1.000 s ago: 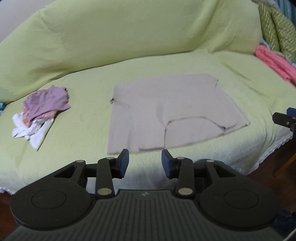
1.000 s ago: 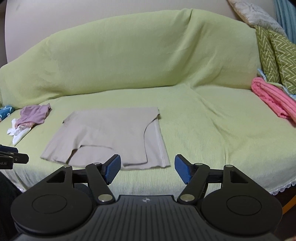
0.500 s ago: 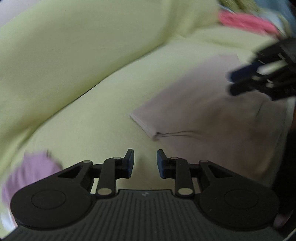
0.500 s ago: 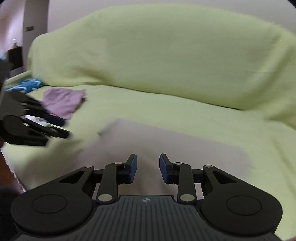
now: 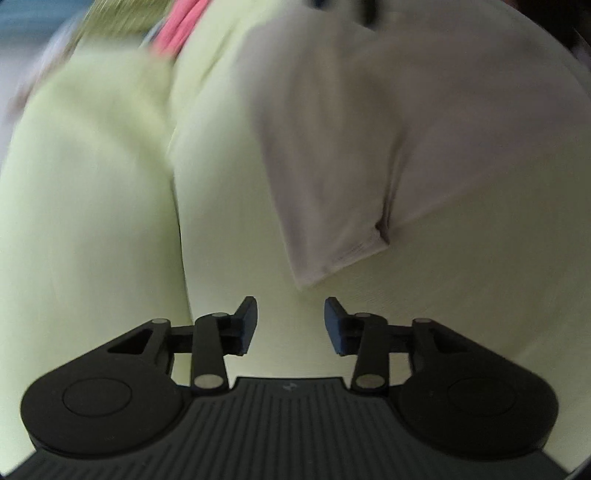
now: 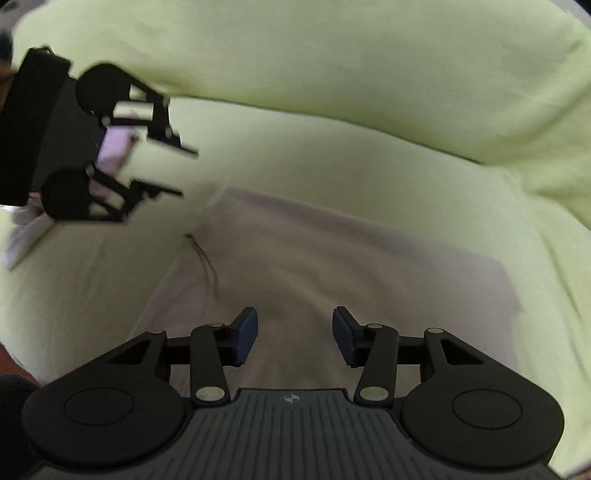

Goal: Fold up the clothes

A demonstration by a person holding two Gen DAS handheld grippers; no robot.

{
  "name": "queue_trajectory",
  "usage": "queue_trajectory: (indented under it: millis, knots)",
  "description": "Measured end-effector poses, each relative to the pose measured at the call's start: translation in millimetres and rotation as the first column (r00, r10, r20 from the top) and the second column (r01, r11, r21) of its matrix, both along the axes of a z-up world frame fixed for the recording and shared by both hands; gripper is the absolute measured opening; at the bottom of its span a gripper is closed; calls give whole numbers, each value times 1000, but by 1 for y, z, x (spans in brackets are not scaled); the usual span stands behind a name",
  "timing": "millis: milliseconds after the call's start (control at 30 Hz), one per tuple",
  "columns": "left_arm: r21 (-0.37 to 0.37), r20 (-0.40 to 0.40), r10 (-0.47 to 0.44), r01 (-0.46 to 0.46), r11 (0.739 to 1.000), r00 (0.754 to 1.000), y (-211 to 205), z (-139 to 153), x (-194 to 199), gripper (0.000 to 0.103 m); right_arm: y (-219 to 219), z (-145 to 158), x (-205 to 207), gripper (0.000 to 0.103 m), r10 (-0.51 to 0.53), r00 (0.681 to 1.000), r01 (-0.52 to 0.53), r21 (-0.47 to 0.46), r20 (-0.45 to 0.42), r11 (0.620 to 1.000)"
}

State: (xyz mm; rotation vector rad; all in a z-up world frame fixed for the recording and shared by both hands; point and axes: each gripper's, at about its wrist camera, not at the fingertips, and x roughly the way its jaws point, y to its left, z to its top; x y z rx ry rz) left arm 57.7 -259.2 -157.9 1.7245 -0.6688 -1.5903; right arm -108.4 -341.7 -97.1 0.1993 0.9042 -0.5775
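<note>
Beige garment (image 6: 332, 266) flat on sofa cover (image 6: 332, 92) — right tool (image 6: 294, 334) spread above it

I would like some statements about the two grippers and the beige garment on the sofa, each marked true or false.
1. The left gripper holds a corner of the beige garment. False: its fingers are apart with nothing between them, and the corner lies just ahead.
2. The right gripper is open above the garment. True.
3. The garment lies on a light green sofa cover. True.
4. The garment is bright red. False: it is beige; only a pink cloth shows far off in the left wrist view.
5. The left gripper appears in the right wrist view. True: it is at the upper left.
</note>
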Motion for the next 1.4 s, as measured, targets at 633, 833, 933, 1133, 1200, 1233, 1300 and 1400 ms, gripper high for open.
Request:
queue_trajectory:
  millis: [633, 833, 933, 1133, 1200, 1233, 1300, 1400]
  knots:
    - [-84, 204, -580, 604, 792, 789, 3, -92, 57, 19, 110, -12, 22, 60, -584, 808, 586, 6, -80, 810]
    - [-94, 145, -593, 608, 788, 792, -8, -80, 51, 19, 149, -36, 58, 60, -534, 830, 515, -143, -163, 845]
    - [-53, 85, -569, 574, 817, 818, -13, -68, 46, 17, 171, -48, 83, 63, -458, 865, 419, -210, -203, 883]
    - [-37, 61, -594, 596, 802, 802, -17, -65, 52, 12, 193, -91, 119, 73, -373, 867, 227, -405, -330, 886]
    - [-42, 56, -600, 602, 797, 798, -17, -67, 54, 11, 194, -98, 120, 78, -390, 864, 214, -470, -318, 856]
    - [-41, 46, -595, 597, 801, 802, -17, -67, 55, 10, 193, -99, 118, 77, -403, 860, 216, -493, -312, 843]
    - [-38, 23, -580, 580, 814, 815, -18, -66, 54, 9, 187, -103, 115, 73, -440, 842, 231, -529, -311, 817]
    - [-34, -1, -558, 558, 829, 830, -19, -64, 52, 8, 178, -113, 115, 70, -447, 845, 205, -593, -294, 778]
